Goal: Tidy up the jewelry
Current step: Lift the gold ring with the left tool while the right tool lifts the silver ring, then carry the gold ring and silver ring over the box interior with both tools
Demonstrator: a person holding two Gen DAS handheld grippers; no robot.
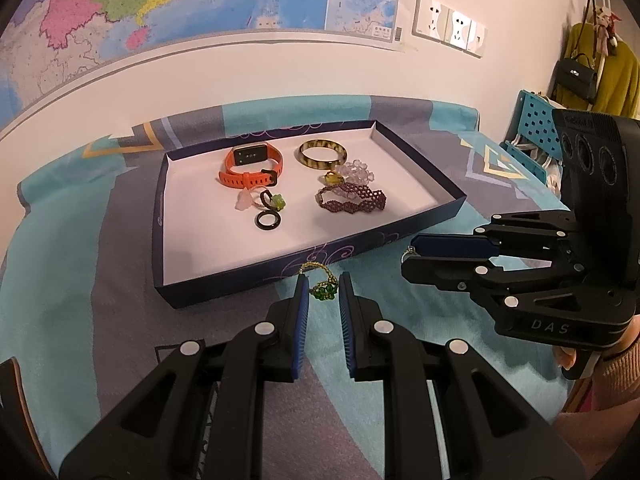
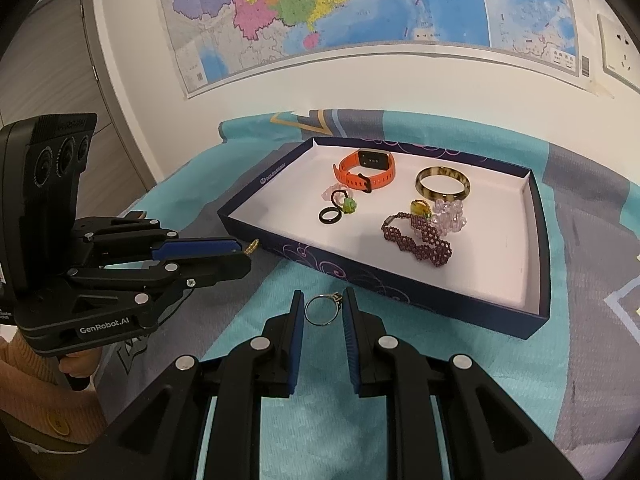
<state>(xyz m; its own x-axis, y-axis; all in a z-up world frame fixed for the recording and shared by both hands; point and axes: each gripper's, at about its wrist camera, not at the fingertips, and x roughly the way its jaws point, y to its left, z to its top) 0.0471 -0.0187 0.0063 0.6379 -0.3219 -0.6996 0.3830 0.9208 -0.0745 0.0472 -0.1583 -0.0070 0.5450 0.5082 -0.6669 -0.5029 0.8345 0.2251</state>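
A dark blue tray (image 1: 160, 216) with a white inside lies on the cloth; it also shows in the right wrist view (image 2: 538, 248). In it lie an orange watch (image 1: 250, 166), a tortoiseshell bangle (image 1: 322, 154), a purple beaded bracelet (image 1: 352, 200), a black ring (image 1: 268, 221) and other small pieces. My left gripper (image 1: 324, 284) is open around a green-and-gold beaded ring (image 1: 322, 286) on the cloth just in front of the tray. My right gripper (image 2: 322, 308) is open around a silver ring (image 2: 322, 310) on the cloth.
A teal and grey patterned cloth (image 1: 100, 320) covers the table. A map (image 2: 360, 12) hangs on the wall behind. A blue perforated rack (image 1: 536, 124) and hanging bags stand at the far right. Wall sockets (image 1: 450, 24) are above.
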